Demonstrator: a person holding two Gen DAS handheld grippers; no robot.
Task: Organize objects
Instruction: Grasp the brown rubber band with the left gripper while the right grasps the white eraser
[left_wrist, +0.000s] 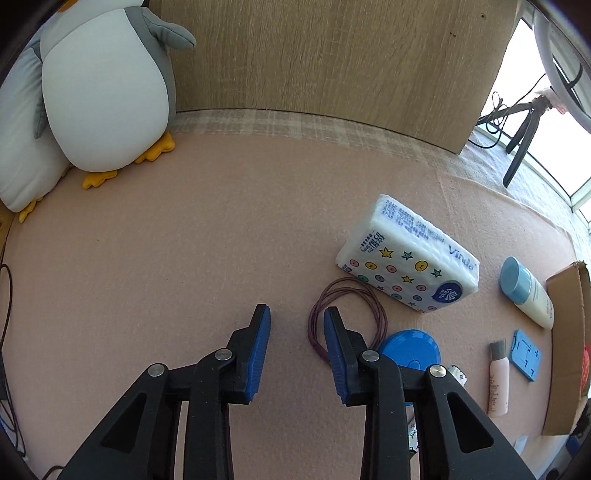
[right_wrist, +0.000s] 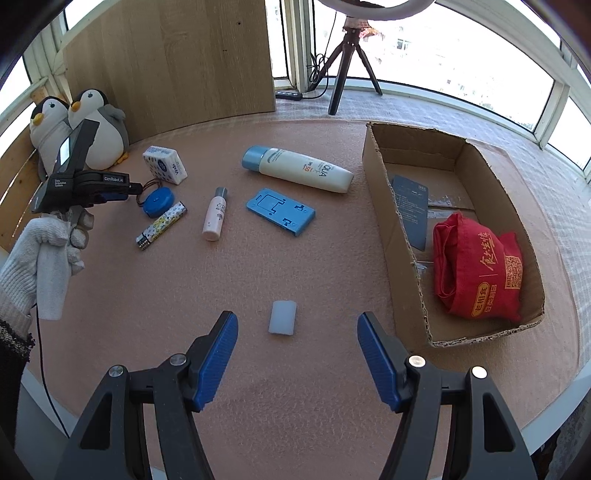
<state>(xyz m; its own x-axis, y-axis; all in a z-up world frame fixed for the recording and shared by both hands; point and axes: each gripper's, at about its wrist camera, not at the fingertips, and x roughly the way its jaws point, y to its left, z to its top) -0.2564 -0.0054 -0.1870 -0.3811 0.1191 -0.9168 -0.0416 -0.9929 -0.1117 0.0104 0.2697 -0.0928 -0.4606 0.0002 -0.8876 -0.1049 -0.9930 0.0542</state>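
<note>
Two blue-padded grippers hang over the pink felt mat (right_wrist: 314, 406): the left gripper (left_wrist: 297, 314) is spread and empty, one pad inside the thin brown cord loop (left_wrist: 364, 295) beside the blue round disc (left_wrist: 410, 347) and starred white tissue pack (left_wrist: 410, 258). Lower centre, the right gripper (right_wrist: 295, 328) is spread around, not touching, a small white block (right_wrist: 282, 317). At right, the brown cardboard box (right_wrist: 380, 173) holds a red cloth bag (right_wrist: 476, 269) and a dark card (right_wrist: 410, 206).

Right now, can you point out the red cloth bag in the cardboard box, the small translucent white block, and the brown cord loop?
Red cloth bag (right_wrist: 480, 273): right wrist view, middle of its printed side.
Small translucent white block (right_wrist: 283, 317): right wrist view, its top face.
Brown cord loop (left_wrist: 376, 299): left wrist view, its far right curve.
</note>
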